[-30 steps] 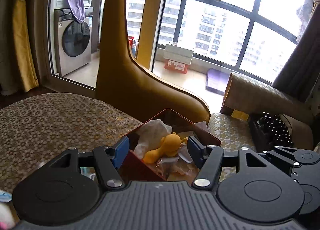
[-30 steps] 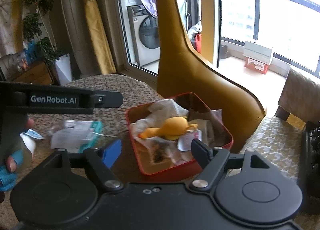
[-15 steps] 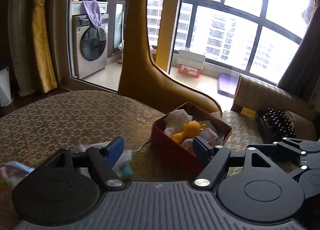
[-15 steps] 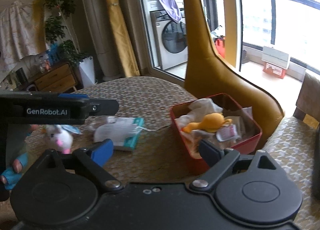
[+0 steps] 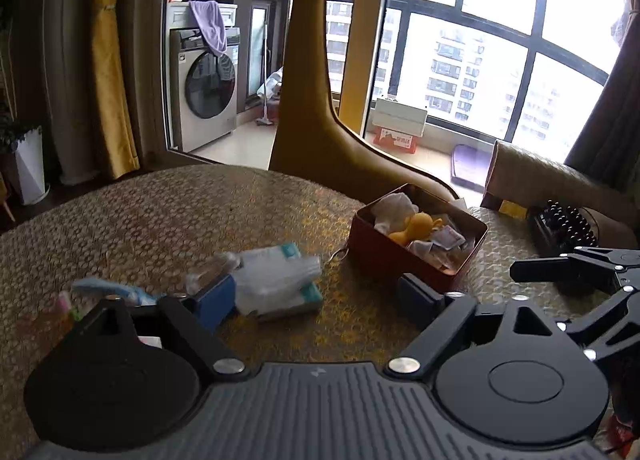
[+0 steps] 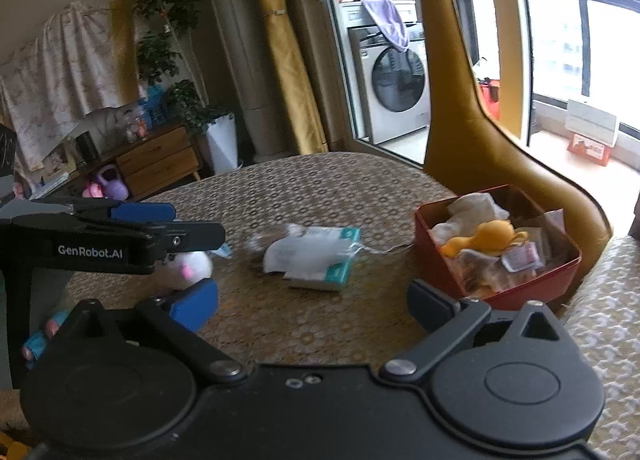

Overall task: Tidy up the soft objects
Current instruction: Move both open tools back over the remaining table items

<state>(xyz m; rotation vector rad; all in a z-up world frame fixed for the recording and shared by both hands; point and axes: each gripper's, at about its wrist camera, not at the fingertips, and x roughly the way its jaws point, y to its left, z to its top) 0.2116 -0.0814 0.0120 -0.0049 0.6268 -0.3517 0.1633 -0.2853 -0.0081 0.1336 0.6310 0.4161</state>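
A red box (image 5: 380, 256) (image 6: 444, 260) at the table's right holds a yellow soft toy (image 5: 416, 225) (image 6: 488, 238), a white cloth (image 5: 394, 205) and small packets. A white and teal tissue pack (image 5: 280, 280) (image 6: 316, 256) lies mid-table. A white plush with pink marks (image 6: 188, 266) sits at the left, partly hidden. My left gripper (image 5: 316, 296) hovers before the pack, its jaws opening, nothing between them. My right gripper (image 6: 312, 304) is also opening and empty, short of the box. The left gripper (image 6: 120, 227) shows side-on in the right wrist view.
A patterned cloth covers the round table (image 5: 180, 211). A tall mustard chair back (image 5: 316, 131) rises behind the box. A black beaded item (image 5: 560, 223) lies on the seat to the right. Small blue and pink bits (image 5: 116, 290) lie at the table's left.
Both grippers have pulled back from the red box and opened wider. The tissue pack and white plush have come into view. The box's contents look unchanged.
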